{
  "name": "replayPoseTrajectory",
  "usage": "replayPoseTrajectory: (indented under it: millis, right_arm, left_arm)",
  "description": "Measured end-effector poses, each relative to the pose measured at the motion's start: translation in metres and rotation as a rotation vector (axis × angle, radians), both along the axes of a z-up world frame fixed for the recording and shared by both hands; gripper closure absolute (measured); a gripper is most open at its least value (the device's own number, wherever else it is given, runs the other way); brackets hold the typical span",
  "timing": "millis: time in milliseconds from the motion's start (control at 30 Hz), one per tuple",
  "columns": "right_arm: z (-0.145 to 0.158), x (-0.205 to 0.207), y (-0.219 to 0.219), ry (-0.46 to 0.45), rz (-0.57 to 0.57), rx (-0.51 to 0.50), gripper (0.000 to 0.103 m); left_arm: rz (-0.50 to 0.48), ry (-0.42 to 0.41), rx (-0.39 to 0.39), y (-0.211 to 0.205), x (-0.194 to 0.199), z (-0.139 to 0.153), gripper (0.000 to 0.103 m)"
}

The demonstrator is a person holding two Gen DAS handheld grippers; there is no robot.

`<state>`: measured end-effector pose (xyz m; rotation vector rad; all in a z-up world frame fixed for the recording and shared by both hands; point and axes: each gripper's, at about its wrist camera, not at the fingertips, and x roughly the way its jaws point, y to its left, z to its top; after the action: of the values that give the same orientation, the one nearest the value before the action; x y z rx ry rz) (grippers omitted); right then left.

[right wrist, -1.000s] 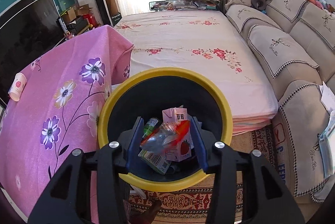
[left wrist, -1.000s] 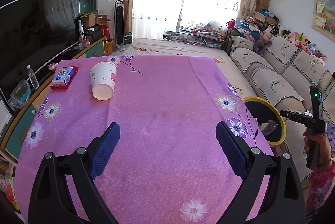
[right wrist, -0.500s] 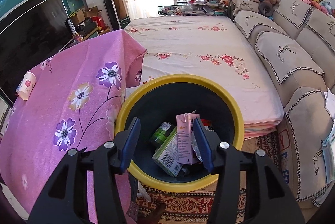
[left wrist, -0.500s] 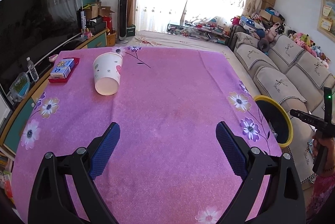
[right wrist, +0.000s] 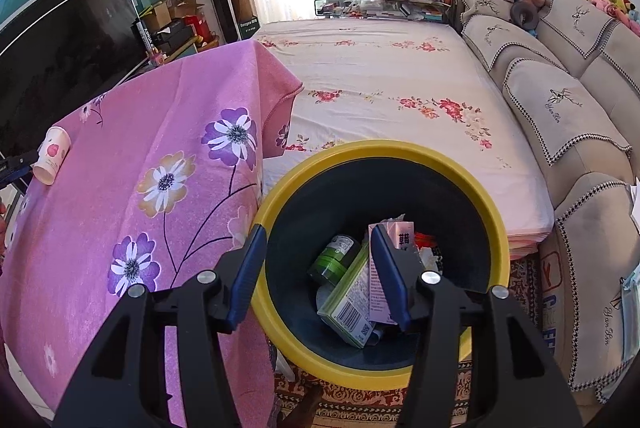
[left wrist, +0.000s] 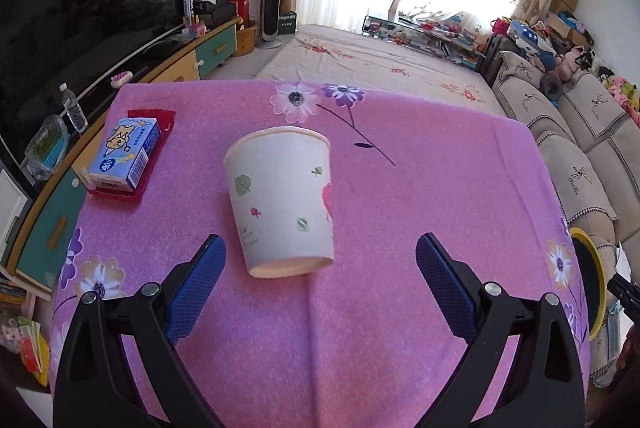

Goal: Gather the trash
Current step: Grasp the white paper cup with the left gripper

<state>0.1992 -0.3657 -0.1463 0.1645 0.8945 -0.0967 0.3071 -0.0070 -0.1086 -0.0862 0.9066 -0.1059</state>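
On the table point(left wrist: 400, 187), a cup point(left wrist: 280, 203) lies tipped before the wide left gripper point(left wrist: 320, 268); the right gripper point(right wrist: 318, 268), parted and empty, hangs over the bin point(right wrist: 492, 216).

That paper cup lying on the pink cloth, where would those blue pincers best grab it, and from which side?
Probably across its side walls near the middle. The paper cup lies tipped over, base toward the left gripper and rim pointing away, so its curved sides face the two open fingers. Coming straight on from the base end, one finger down each side, should work; a gentle squeeze, since thin paper likely crumples.
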Motion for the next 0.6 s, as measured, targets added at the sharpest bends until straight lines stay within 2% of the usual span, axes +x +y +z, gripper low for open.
replayPoseTrajectory:
  millis: [233, 400, 533, 600]
  right_arm:
    - [-0.004, 0.016, 0.01, 0.018, 0.021, -0.001, 0.051]
    - [-0.007, 0.023, 0.016, 0.024, 0.029, 0.002, 0.051]
    - [-0.01, 0.026, 0.017, 0.032, 0.035, 0.002, 0.051]
    - [-0.011, 0.026, 0.018, 0.033, 0.037, 0.002, 0.051]
  left_arm:
    - [0.023, 0.024, 0.047, 0.009, 0.042, -0.019, 0.009]
    - [0.025, 0.037, 0.06, 0.01, 0.058, -0.028, 0.016]
    - [0.027, 0.057, 0.06, 0.009, 0.068, -0.035, 0.033]
    - [0.025, 0.061, 0.048, 0.01, 0.07, -0.038, 0.034]
